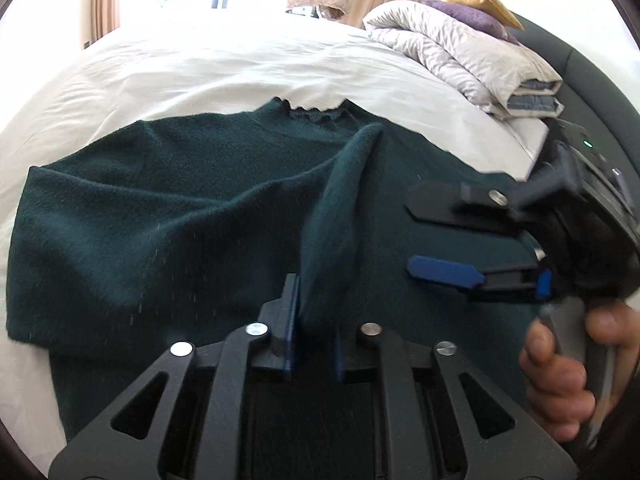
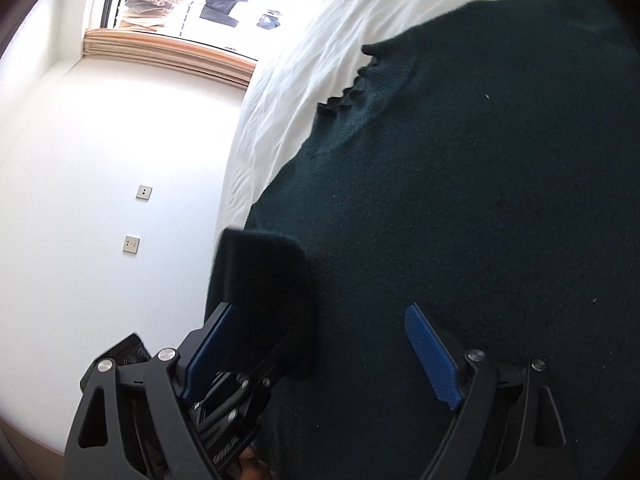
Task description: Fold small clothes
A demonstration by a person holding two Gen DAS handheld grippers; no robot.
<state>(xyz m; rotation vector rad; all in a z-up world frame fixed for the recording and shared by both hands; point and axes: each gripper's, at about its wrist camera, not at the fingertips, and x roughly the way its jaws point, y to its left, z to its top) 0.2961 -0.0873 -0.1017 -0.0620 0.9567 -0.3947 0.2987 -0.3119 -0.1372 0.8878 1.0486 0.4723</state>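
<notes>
Left tool (image 1: 314,322) pinches sweater (image 1: 160,208) sleeve (raised ridge) — right tool (image 1: 436,236) hovers spread, level.

The left gripper (image 1: 314,320) has its jaws pinched nearly closed on fabric. The right gripper (image 1: 436,236) hovers with jaws spread wide, gripped by a hand (image 1: 568,368).

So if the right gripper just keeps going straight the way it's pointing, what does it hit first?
Most likely the dark green sweater. The right gripper is open, and the knit fills the space between and ahead of its fingers. Depth is hard to judge, but it looks very close. The white bedsheet lies further on, past the collar.
</notes>
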